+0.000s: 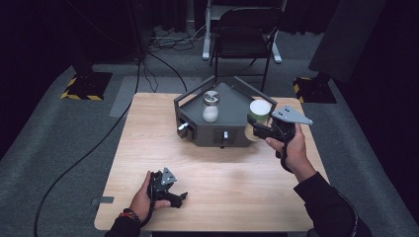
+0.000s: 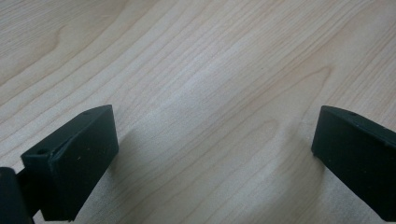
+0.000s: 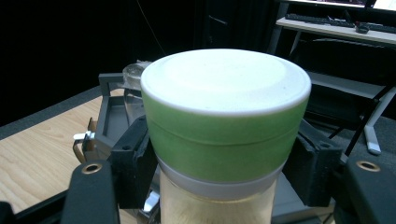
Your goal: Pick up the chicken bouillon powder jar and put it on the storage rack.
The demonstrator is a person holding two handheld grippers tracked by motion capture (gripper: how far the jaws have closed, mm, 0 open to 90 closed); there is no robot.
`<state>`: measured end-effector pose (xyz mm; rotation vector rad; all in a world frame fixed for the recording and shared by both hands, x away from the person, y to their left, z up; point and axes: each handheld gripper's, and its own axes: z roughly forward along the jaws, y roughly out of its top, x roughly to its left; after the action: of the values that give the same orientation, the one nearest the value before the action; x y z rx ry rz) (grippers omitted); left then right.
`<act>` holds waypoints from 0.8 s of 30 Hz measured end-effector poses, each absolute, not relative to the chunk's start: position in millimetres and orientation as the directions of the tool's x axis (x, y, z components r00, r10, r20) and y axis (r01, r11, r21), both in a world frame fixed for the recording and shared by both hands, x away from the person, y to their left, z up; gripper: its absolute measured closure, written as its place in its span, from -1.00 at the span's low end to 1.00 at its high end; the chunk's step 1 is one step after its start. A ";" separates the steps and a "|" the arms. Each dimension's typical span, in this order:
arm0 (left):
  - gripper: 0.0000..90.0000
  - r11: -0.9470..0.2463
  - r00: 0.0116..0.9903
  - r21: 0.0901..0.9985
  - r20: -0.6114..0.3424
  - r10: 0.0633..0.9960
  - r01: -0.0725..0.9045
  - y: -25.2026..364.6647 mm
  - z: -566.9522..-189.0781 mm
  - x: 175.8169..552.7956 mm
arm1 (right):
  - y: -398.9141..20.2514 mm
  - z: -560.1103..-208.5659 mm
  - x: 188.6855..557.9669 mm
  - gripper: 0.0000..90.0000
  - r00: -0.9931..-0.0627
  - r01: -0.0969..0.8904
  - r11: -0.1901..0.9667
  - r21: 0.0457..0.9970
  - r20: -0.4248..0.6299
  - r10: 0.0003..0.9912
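From the high view, your right tool (image 1: 258, 129) is clamped on a jar with a green-and-white lid (image 1: 259, 111), held upright just at the right front corner of the dark grey tray-like stand (image 1: 232, 133) that sits toward the back of the wooden counter (image 1: 148, 148). A second jar, glass with a metal-looking lid and something white inside (image 1: 211, 106), stands on top of that stand, a bit apart from the one you're holding. Your left tool (image 1: 179, 197) is down near the front left of the counter, resting in your hand, well away from the stand. In the left gripper view you've got the two black jaws spread wide with nothing between them, just bare wood grain (image 2: 210, 70) underneath. In the right gripper view, the green-lidded jar (image 3: 225, 126) sits right in the middle, the black pads (image 3: 135, 163) pressing in on both sides just under the lid, around where the pale collar meets the clear body. Behind it you can make out the stand (image 3: 112, 112) and the rim of the other jar (image 3: 133, 72) poking out to the left.
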<state>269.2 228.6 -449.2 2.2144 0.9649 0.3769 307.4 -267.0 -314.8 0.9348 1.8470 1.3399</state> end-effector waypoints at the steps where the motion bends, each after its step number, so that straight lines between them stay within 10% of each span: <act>1: -1.00 -0.491 0.682 0.688 -0.007 0.731 0.533 228.6 -449.2 269.2 | -265.4 -314.0 309.0 -0.25 -0.525 0.164 0.219 0.962 -0.103 0.845; 24: -1.00 -0.496 0.686 0.687 -0.005 0.728 0.531 228.9 -448.9 269.2 | -237.3 -304.9 344.6 -0.25 -0.485 0.157 0.195 0.968 -0.097 0.869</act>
<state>269.2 228.9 -448.9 2.2186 0.9605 0.3761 344.6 -237.3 -304.9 0.9629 1.7933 1.3352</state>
